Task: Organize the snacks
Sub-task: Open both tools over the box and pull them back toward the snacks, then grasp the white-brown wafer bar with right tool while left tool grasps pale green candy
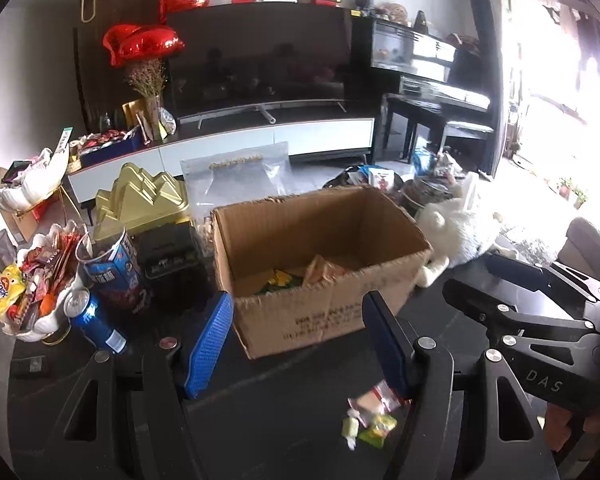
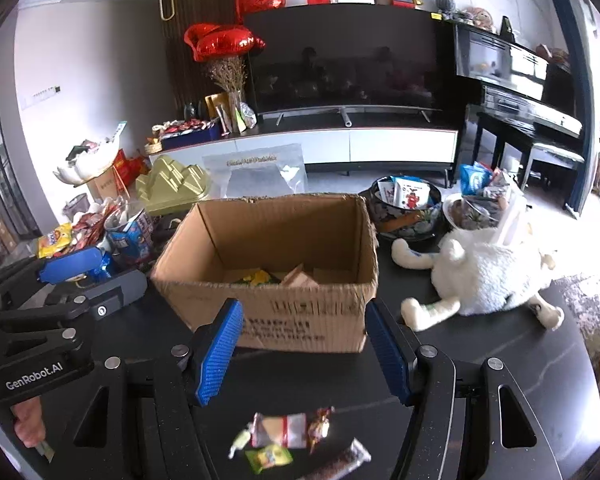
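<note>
An open cardboard box (image 1: 324,268) stands on the dark table, with a few snack packets (image 1: 300,276) at its bottom; it also shows in the right wrist view (image 2: 276,264). A small pile of loose wrapped snacks (image 1: 370,416) lies on the table in front of the box, also seen in the right wrist view (image 2: 288,436). My left gripper (image 1: 296,344) is open and empty, hovering just short of the box. My right gripper (image 2: 304,348) is open and empty, above the loose snacks. Each gripper shows in the other's view, the right (image 1: 532,320) and the left (image 2: 60,312).
A white dish heaped with snacks (image 1: 32,292), a blue can (image 1: 96,320), a blue tube (image 1: 116,268) and a gold tin (image 1: 144,200) stand left of the box. A white plush toy (image 2: 488,276) and a dark bowl of snacks (image 2: 404,208) sit to the right.
</note>
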`<control>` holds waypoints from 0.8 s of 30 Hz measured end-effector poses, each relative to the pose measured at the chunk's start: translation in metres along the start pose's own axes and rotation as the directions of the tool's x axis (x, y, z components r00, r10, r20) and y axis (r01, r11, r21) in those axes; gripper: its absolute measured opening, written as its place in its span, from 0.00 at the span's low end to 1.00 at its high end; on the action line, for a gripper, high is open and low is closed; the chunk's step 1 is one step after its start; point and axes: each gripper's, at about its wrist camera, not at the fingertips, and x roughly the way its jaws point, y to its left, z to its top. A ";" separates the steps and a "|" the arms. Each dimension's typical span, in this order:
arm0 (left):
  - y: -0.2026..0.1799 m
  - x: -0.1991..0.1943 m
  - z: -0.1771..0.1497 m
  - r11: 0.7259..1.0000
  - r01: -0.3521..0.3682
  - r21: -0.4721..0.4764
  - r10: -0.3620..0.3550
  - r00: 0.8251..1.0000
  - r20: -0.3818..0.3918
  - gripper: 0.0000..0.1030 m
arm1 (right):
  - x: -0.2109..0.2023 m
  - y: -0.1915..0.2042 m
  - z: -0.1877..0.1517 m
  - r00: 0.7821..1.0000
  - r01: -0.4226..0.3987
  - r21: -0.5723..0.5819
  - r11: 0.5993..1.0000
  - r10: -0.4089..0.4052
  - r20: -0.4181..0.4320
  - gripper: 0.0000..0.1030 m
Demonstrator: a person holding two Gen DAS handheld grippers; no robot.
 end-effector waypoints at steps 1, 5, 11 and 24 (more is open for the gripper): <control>-0.003 -0.004 -0.004 1.000 0.006 0.005 -0.006 1.000 0.001 0.65 | -0.006 -0.001 -0.005 1.000 -0.003 0.009 1.000 0.003 0.003 0.63; -0.010 -0.018 -0.017 1.000 0.024 0.014 -0.024 1.000 0.007 0.65 | -0.022 -0.003 -0.020 1.000 -0.007 0.029 1.000 0.007 0.011 0.63; -0.017 -0.033 -0.038 0.999 0.033 0.019 -0.033 0.999 0.015 0.65 | -0.037 -0.002 -0.045 1.000 -0.005 0.051 0.999 0.005 0.000 0.63; -0.026 -0.027 -0.091 0.998 0.056 0.010 -0.055 0.997 -0.049 0.65 | -0.035 -0.007 -0.094 0.998 0.023 0.071 0.997 -0.020 -0.052 0.63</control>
